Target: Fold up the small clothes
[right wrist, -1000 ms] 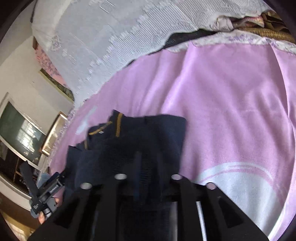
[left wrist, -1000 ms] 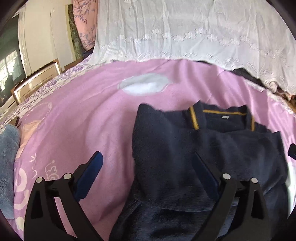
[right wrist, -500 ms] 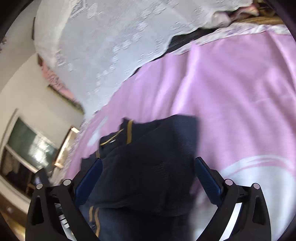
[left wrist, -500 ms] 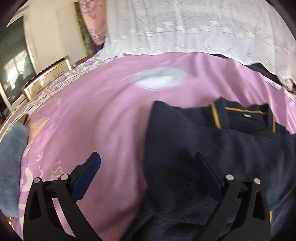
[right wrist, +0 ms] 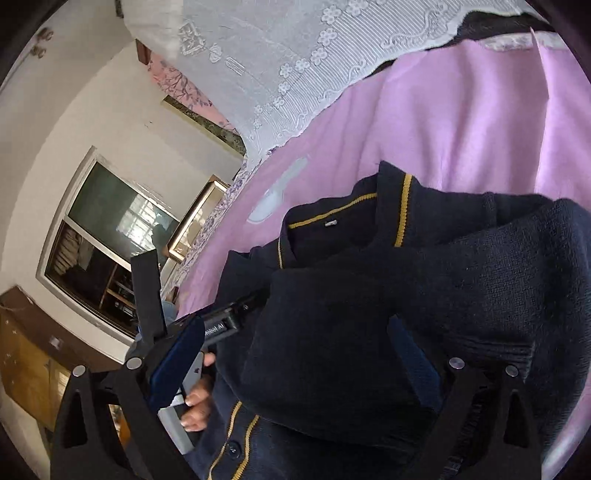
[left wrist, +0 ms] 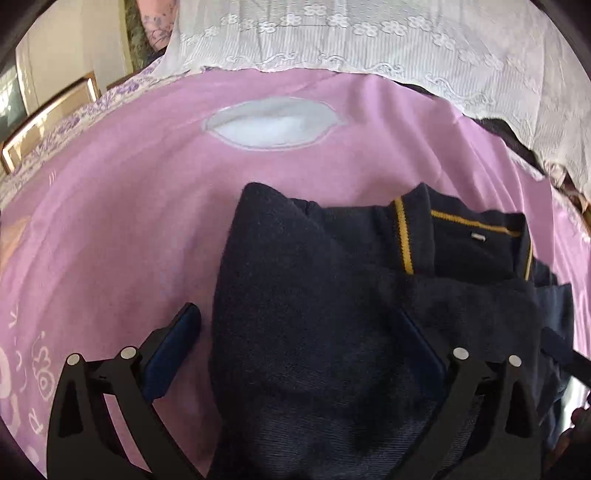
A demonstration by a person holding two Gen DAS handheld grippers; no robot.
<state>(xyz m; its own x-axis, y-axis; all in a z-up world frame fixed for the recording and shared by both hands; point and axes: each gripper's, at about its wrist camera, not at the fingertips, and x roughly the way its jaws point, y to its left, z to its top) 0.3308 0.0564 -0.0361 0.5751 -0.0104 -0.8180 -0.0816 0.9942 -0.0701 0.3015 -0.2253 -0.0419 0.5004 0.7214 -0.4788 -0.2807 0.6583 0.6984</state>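
A navy knit cardigan [left wrist: 332, 332] with yellow trim at the collar [left wrist: 402, 236] lies on the pink bedsheet [left wrist: 129, 206], its sides folded in over the middle. My left gripper [left wrist: 295, 312] hovers over its left part, open wide, one finger off the cloth's left edge and the other above the knit. My right gripper [right wrist: 293, 323] is also open wide over the folded navy layer [right wrist: 369, 314], with nothing pinched. The yellow-edged button band [right wrist: 236, 435] shows at the bottom of the right wrist view. A person's hand [right wrist: 195, 402] holds the other tool there.
A white lace cloth [left wrist: 369, 33] covers the far side of the bed, with dark fabric [left wrist: 498, 125] under its edge. A white oval patch [left wrist: 273, 122] marks the sheet. A wooden frame [right wrist: 195, 221], a window [right wrist: 110, 236] and a wall stand to the left.
The right gripper's jaws went from narrow on the navy fold to wide open, leaving the fold lying on the cardigan. The left gripper moved closer and lower over the garment, staying open.
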